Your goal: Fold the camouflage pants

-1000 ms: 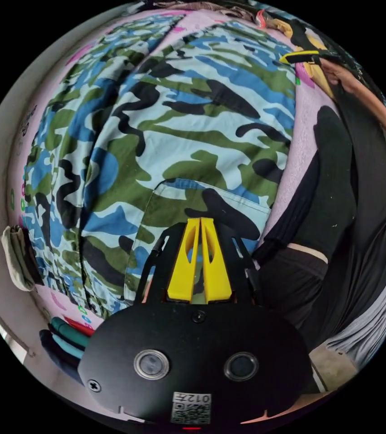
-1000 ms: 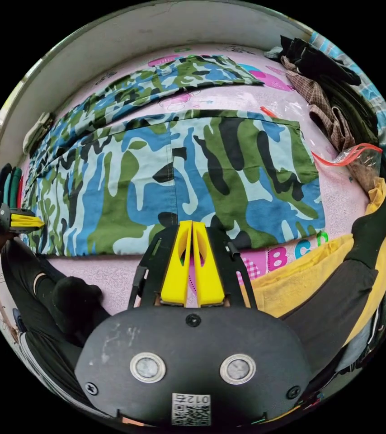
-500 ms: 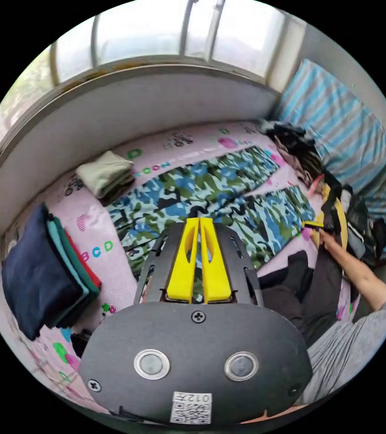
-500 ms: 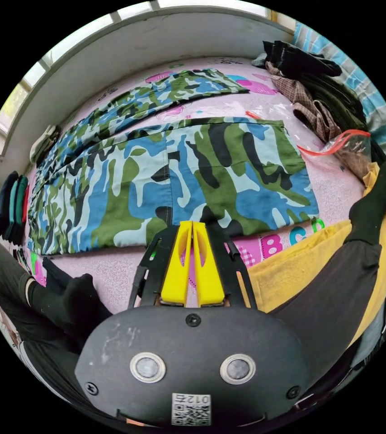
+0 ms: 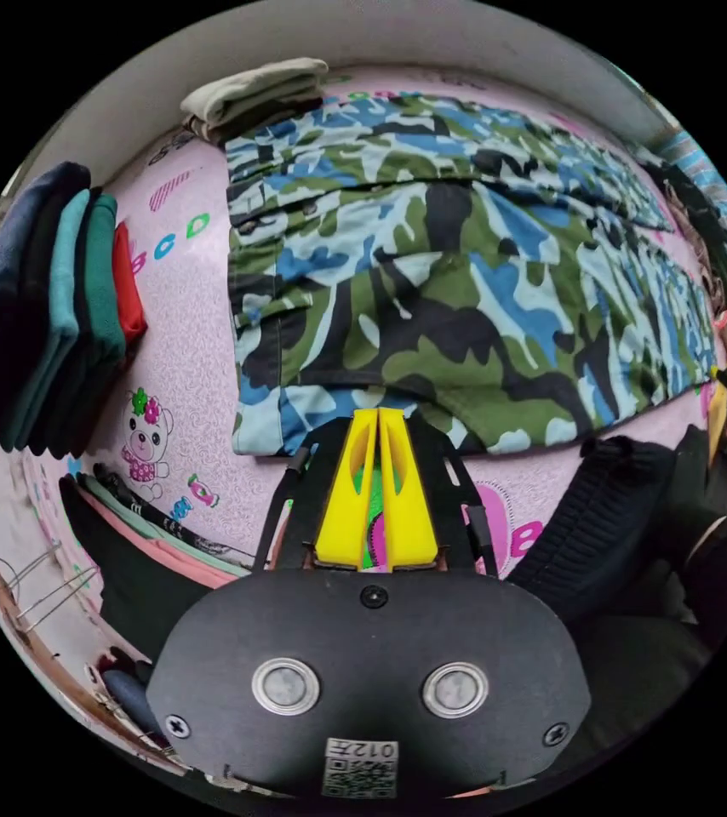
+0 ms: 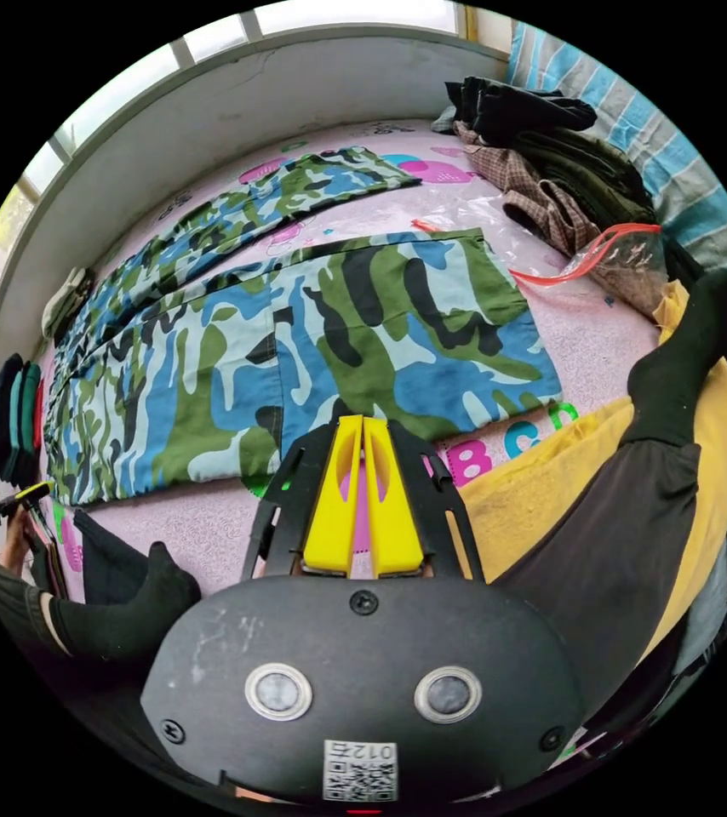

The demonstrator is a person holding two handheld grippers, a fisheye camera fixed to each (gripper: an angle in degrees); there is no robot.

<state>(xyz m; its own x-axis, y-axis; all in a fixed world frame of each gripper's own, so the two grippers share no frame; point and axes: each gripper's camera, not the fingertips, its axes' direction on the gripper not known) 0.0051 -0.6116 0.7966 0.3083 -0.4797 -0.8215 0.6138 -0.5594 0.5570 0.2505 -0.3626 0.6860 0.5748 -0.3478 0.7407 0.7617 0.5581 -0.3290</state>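
Blue-green camouflage pants (image 6: 295, 340) spread flat, legs apart

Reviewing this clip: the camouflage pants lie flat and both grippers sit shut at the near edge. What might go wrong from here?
1. The camouflage pants have legs splayed apart; folding now may leave them uneven.
2. The person's foot lies close to the near hem and could pin or drag it.
3. The plastic bag beside the leg cuff could get swept into the fold.
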